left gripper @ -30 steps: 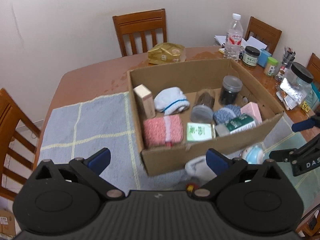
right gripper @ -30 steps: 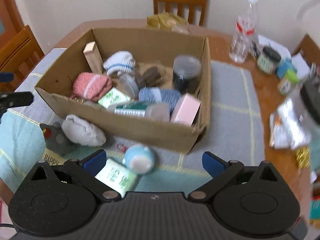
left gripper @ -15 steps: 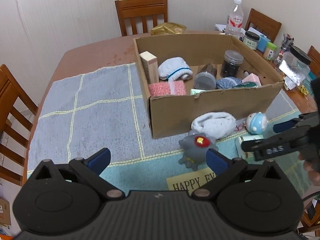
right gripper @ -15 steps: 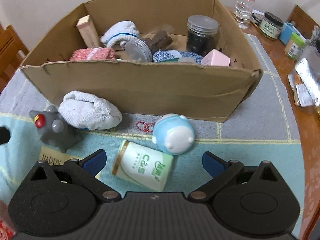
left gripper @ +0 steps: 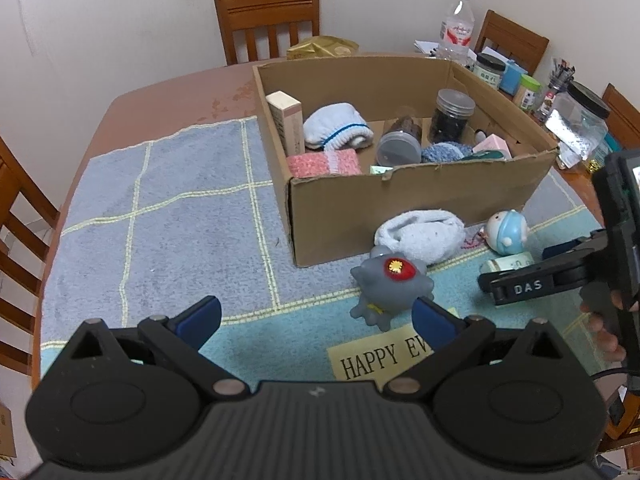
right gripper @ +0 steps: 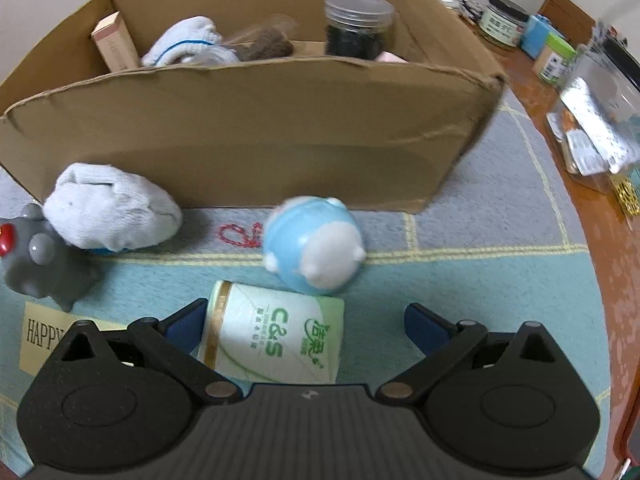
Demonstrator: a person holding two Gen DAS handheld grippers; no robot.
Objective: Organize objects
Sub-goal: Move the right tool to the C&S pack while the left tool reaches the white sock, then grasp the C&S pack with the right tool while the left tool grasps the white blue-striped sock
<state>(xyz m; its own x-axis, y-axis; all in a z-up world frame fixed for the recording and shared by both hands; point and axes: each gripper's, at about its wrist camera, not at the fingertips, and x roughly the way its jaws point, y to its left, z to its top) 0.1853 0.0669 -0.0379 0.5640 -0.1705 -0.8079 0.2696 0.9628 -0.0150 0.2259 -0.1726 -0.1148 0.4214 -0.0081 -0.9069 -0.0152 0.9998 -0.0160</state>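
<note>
A cardboard box (left gripper: 412,204) (right gripper: 248,132) holds socks, jars and small cartons. In front of it on the mat lie a white sock roll (left gripper: 420,234) (right gripper: 108,210), a grey toy (left gripper: 390,290) (right gripper: 34,254), a blue-and-white round toy (left gripper: 506,232) (right gripper: 314,246) and a green tissue pack (left gripper: 508,264) (right gripper: 276,334). My right gripper (right gripper: 306,322) (left gripper: 516,280) is open and low, with the tissue pack lying between its fingers. My left gripper (left gripper: 316,316) is open above the mat, the grey toy just beyond its right finger.
A "HAPPY" card (left gripper: 384,354) lies on the mat under the grey toy. Jars, a water bottle (left gripper: 456,26) and a clear canister (left gripper: 580,120) crowd the table's right side. Wooden chairs (left gripper: 268,20) ring the table. The mat left of the box is bare.
Both grippers have pulled back and dropped lower. The right one has come down over the tissue pack, which now lies between its fingers. Nothing was grasped.
</note>
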